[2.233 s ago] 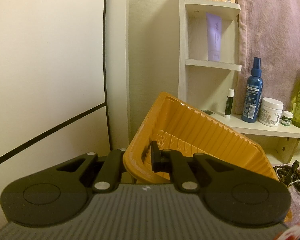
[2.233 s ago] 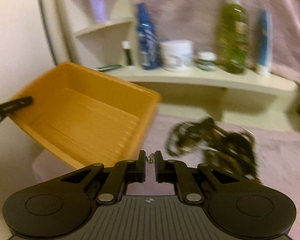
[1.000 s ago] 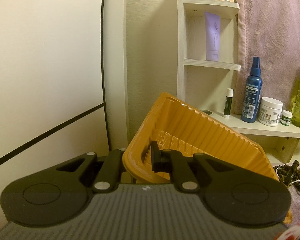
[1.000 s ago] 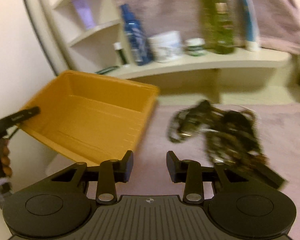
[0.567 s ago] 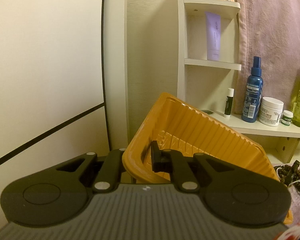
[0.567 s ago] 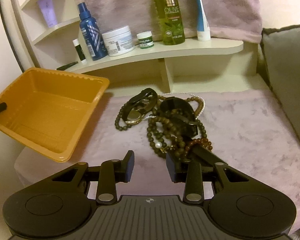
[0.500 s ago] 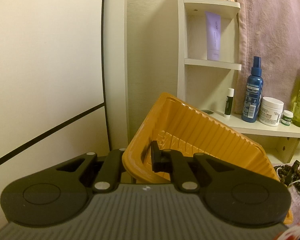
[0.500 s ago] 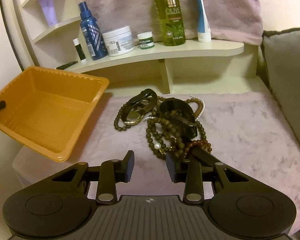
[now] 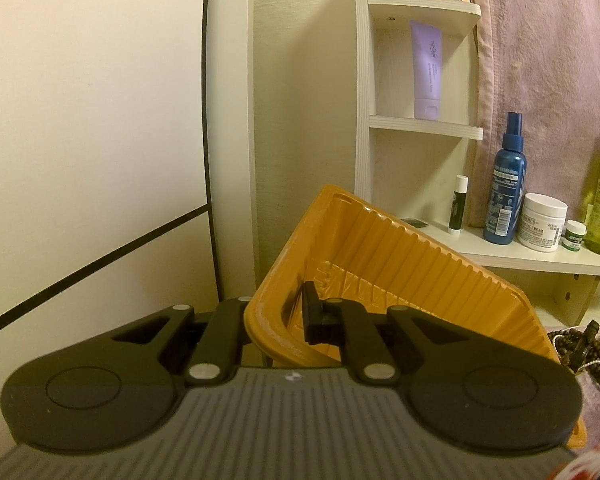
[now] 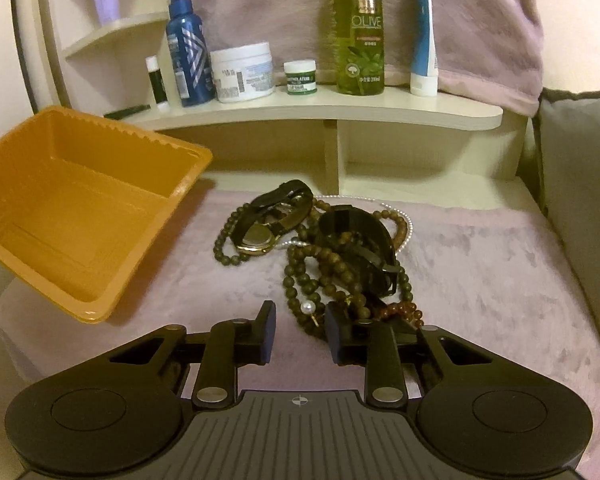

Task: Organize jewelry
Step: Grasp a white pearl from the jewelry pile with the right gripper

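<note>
My left gripper (image 9: pixel 278 322) is shut on the rim of an orange plastic tray (image 9: pixel 400 264) and holds it tilted up off the surface. The tray also shows in the right wrist view (image 10: pixel 80 208) at the left, empty and lifted at an angle. A tangled pile of jewelry (image 10: pixel 324 244) lies on the mauve plush surface: dark bead strands, a gold watch with a black strap (image 10: pixel 260 236), a black bracelet and a pearl strand. My right gripper (image 10: pixel 300 336) is open and empty, just in front of the pile's near edge.
A cream shelf (image 10: pixel 340 108) behind the pile carries a blue spray bottle (image 10: pixel 188 64), a white cream jar (image 10: pixel 244 72), a small green jar and an olive bottle (image 10: pixel 358 28). A grey cushion (image 10: pixel 580 184) stands at the right. A wall is at the left.
My right gripper has opened and swung right from the tray toward the jewelry pile, then moved lower and closer to it. The left gripper and tray have stayed still.
</note>
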